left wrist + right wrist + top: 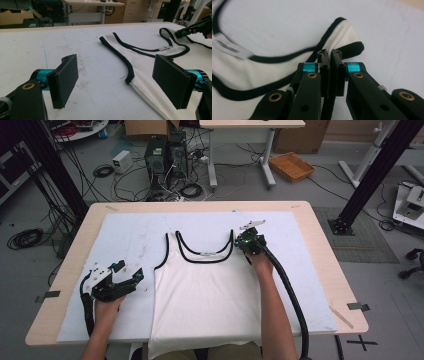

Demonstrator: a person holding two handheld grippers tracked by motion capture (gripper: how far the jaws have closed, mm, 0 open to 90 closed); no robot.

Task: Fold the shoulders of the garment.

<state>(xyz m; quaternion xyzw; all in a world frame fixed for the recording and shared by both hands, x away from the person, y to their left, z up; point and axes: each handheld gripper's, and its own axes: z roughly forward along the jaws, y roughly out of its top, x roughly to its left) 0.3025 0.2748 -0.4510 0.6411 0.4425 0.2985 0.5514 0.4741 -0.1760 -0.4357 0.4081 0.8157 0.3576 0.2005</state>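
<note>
Fabric this thin will drape and stretch: the white tank top (202, 292) lies flat on the bench (320, 250), right tool (329, 56) clamped on its black-trimmed shoulder strap (348, 35), left tool (120, 80) spread wide beside the armhole, a firm hold.

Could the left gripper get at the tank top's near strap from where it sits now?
Probably yes. The left gripper is open beside the tank top, and only bare white mat lies between it and that strap. The right gripper is shut on the other strap.
</note>
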